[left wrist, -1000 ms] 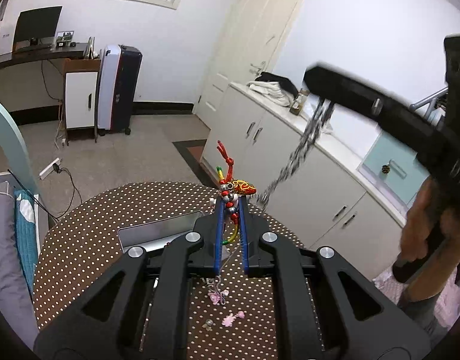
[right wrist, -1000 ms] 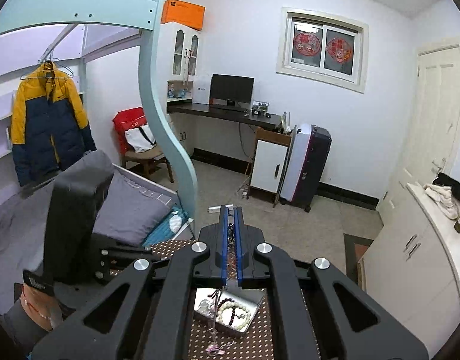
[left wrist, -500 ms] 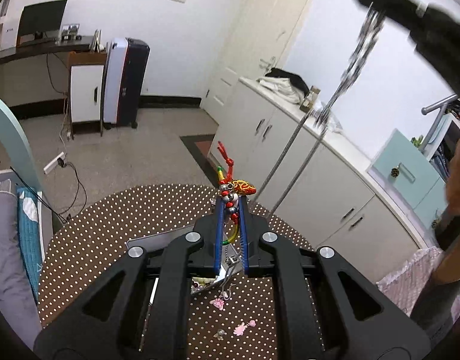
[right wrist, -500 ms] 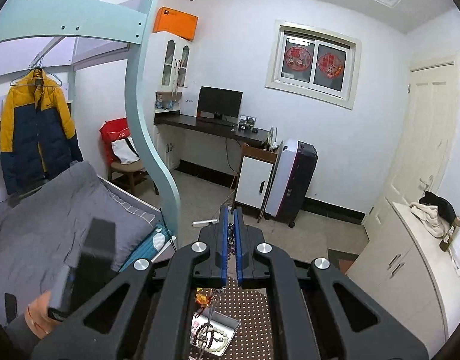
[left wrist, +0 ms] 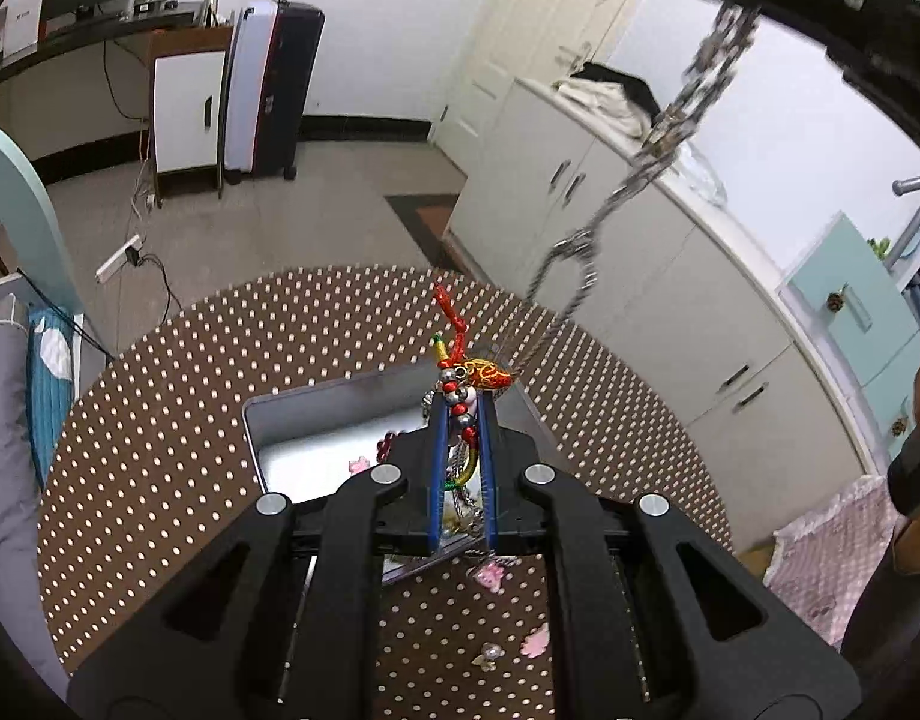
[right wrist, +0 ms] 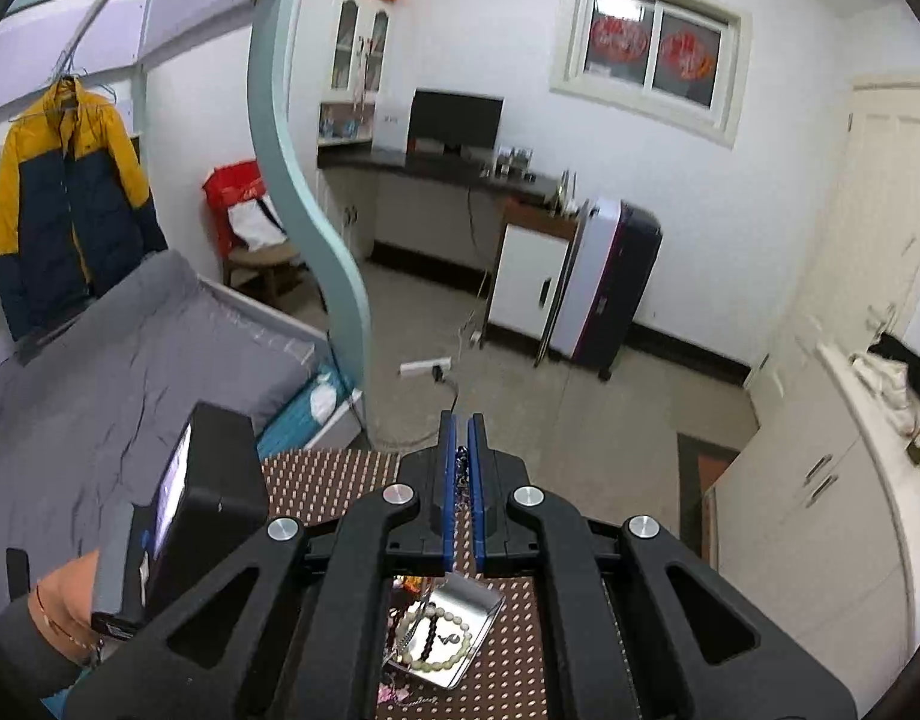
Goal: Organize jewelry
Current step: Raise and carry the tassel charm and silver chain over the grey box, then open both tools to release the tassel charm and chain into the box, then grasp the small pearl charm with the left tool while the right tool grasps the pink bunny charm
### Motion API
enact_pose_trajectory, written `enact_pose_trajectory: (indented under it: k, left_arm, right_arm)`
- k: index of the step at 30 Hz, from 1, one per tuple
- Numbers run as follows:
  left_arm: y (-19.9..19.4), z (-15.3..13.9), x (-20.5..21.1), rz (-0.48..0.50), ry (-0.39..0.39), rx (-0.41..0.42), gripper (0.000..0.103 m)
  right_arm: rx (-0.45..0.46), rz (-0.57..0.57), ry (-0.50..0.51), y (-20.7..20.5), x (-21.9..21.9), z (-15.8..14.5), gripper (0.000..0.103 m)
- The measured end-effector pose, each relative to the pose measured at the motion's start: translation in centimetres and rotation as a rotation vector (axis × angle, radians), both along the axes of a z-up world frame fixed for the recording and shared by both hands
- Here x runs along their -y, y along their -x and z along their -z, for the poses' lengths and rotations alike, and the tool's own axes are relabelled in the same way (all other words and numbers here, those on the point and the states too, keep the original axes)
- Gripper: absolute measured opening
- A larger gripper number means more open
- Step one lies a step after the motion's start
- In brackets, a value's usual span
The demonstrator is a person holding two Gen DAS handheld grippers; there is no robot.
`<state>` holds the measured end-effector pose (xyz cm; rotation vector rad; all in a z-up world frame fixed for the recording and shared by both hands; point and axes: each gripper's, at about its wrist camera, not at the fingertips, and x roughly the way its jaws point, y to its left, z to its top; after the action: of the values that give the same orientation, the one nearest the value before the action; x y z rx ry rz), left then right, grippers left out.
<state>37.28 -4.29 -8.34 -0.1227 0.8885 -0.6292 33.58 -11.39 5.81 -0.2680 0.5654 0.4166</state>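
Observation:
My left gripper (left wrist: pixel 463 402) is shut on a red, yellow and green beaded charm (left wrist: pixel 469 373), held above a silver metal tray (left wrist: pixel 315 426) on the round dotted table (left wrist: pixel 159 396). My right gripper (right wrist: pixel 461 426) is shut on a silver chain necklace (left wrist: pixel 658 138), which hangs from it at the top right of the left wrist view, down toward the tray. In the right wrist view the tray (right wrist: pixel 481 618) holds a pale bead bracelet (right wrist: pixel 441 639) and darker beads. Small pink flower pieces (left wrist: pixel 535 648) lie on the table near the tray.
White cabinets (left wrist: pixel 670 276) run along the right of the table. A bed with grey bedding (right wrist: pixel 117 384) and a curved teal frame (right wrist: pixel 315 240) stand to the left. A suitcase (right wrist: pixel 604 288) and desk are by the far wall.
My right gripper has lifted the chain higher and swung it over the table. My left gripper has tipped downward, so the tray now lies beneath the charm.

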Motion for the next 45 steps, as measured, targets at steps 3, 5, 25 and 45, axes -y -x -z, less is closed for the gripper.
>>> enact_pose_trajectory:
  k: [3,5,25,45]
  left_arm:
    - [-0.2,1.2,0.2,0.005,-0.019,-0.022,0.010]
    - [-0.3,1.8,0.2,0.003,-0.034,-0.034,0.010]
    - [2.3,2.5,0.7,0.039,-0.115,-0.038,0.021]
    - [9.8,3.3,-2.1,-0.102,-0.075,0.091,0.068]
  right_arm:
    - [-0.048,-0.003,-0.007,-0.2,0.1,2.2,0.002]
    - [-0.086,-0.005,-0.002,-0.1,0.3,4.1,0.002]
    - [-0.219,0.045,-0.121,3.3,4.3,9.1,0.016]
    - [-0.324,0.053,-0.082,8.2,4.9,16.5,0.041]
